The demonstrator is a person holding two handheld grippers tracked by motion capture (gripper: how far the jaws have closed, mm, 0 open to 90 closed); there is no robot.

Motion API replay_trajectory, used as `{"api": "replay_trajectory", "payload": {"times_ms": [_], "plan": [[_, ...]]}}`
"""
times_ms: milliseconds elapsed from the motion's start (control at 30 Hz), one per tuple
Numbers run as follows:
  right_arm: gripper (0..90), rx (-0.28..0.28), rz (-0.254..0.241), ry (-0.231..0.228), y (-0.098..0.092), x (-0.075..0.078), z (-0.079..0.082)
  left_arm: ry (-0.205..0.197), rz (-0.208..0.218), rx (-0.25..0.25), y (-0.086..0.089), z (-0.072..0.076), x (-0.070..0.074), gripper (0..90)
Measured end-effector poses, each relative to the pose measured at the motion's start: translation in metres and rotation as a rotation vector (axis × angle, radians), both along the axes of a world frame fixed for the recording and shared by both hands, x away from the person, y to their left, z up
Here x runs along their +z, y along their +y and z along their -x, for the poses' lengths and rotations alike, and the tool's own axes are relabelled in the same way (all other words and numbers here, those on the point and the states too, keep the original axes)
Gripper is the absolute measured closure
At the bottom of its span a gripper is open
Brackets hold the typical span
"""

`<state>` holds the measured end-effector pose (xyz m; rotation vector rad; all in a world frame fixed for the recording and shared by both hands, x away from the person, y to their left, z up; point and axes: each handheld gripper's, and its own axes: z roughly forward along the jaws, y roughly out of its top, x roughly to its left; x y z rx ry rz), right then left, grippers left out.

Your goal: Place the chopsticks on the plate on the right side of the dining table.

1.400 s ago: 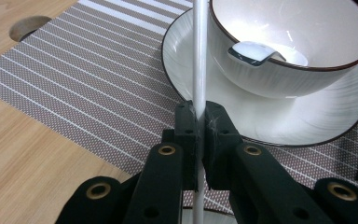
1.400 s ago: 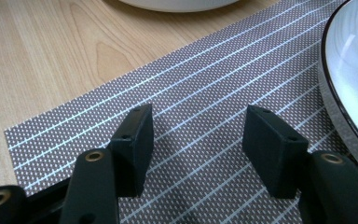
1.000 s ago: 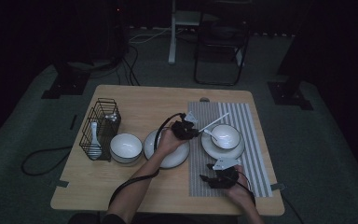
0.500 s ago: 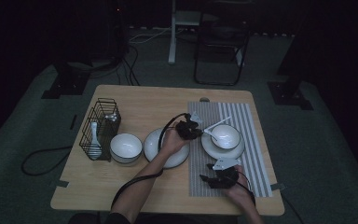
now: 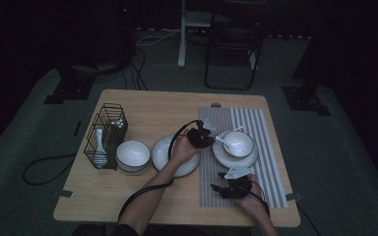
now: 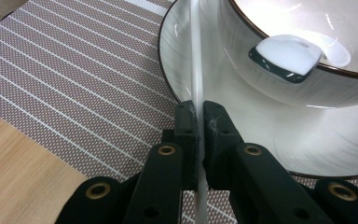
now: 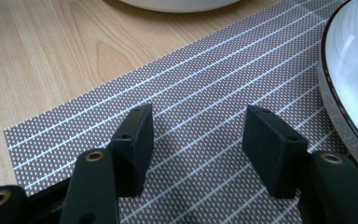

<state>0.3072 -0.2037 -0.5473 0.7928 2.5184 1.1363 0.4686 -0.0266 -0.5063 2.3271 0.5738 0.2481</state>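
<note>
Left gripper view: my left gripper (image 6: 199, 119) pinches the spoon (image 6: 286, 53) handle, bowl end resting in the bowl (image 6: 279, 88), not lifted; right gripper (image 7: 196, 135) idles open beside it.

spoon handle (image 6: 195, 70) partly hidden between the tongs, bowl (image 6: 307, 51) and plate (image 6: 261, 121) cut off by the frame edge

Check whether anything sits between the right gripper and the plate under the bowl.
Nothing visible does. The right gripper hangs open over bare placemat, and the plate lies just to its side with only mat between them.
</note>
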Motion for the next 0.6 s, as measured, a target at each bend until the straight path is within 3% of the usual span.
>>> {"api": "replay_trajectory", "payload": {"times_ms": [367, 600], "plan": [[43.2, 0.0, 0.001, -0.001, 0.0, 0.0, 0.0001, 0.004, -0.003, -0.011, 0.0018, -0.0003, -0.0016, 85.3], [43.2, 0.0, 0.0, -0.001, 0.0, 0.0, 0.0, 0.014, 0.022, -0.017, 0.0084, 0.0011, 0.0011, 80.4]]}}
